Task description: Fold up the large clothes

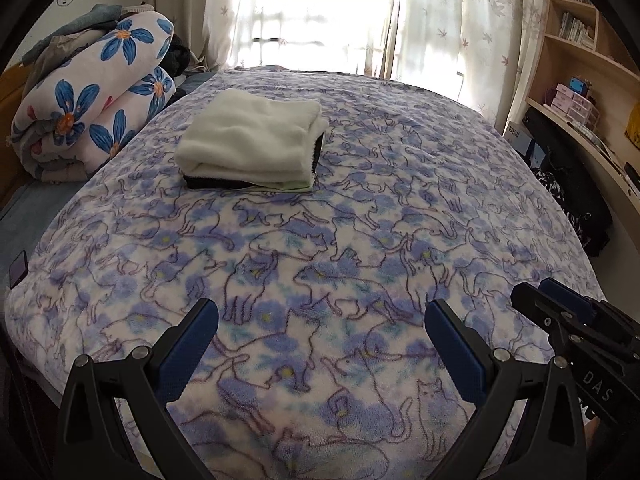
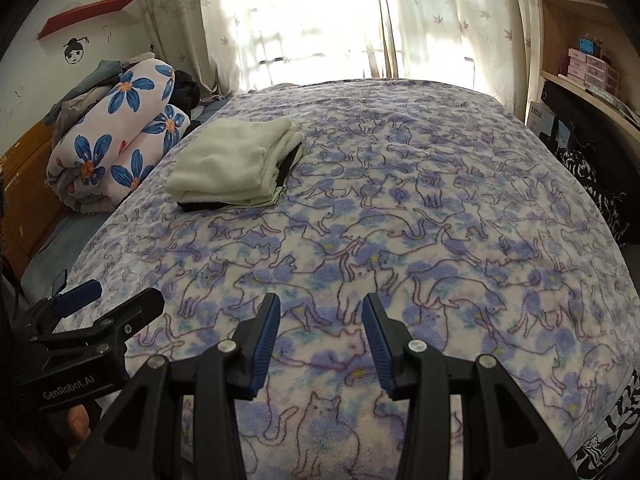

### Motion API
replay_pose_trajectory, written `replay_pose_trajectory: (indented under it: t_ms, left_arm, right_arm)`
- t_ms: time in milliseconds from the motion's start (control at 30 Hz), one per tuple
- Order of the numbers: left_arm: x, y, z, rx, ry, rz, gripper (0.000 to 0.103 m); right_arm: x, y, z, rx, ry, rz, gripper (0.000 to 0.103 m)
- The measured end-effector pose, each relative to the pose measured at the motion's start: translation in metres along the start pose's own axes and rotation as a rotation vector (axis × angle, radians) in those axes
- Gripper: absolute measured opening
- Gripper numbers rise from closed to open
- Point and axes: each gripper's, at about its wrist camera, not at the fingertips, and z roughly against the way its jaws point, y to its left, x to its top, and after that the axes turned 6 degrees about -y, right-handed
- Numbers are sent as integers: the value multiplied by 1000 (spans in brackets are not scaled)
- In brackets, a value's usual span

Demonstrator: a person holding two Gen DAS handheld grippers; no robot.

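Note:
A stack of folded clothes (image 1: pixel 250 140), white fleece on top with dark and pale green layers beneath, lies on the far left of the bed; it also shows in the right wrist view (image 2: pixel 234 166). My left gripper (image 1: pixel 322 316) is open wide and empty above the near part of the blue cat-print blanket (image 1: pixel 360 240). My right gripper (image 2: pixel 320 308) is open and empty above the same blanket (image 2: pixel 440 220). Each gripper shows in the other's view: the right one (image 1: pixel 560 312) at the lower right, the left one (image 2: pixel 100 308) at the lower left.
A rolled flower-print quilt (image 1: pixel 92 100) with clothes on it lies at the bed's left. A phone (image 1: pixel 18 268) lies at the left edge. A black-and-white garment (image 2: pixel 604 444) shows at the lower right. Shelves (image 1: pixel 580 60) and dark items stand right; curtains (image 1: pixel 320 12) hang behind.

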Motion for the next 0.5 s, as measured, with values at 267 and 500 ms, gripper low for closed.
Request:
replay_pose_trajectory:
  t_ms: [267, 500]
  left_arm:
    - [0, -7, 1, 4, 9, -6, 102]
    - [0, -11, 0, 12, 10, -12, 102]
  right_arm:
    - [-1, 0, 2, 19, -6, 0, 43]
    - [-3, 1, 1, 21, -5, 5, 43]
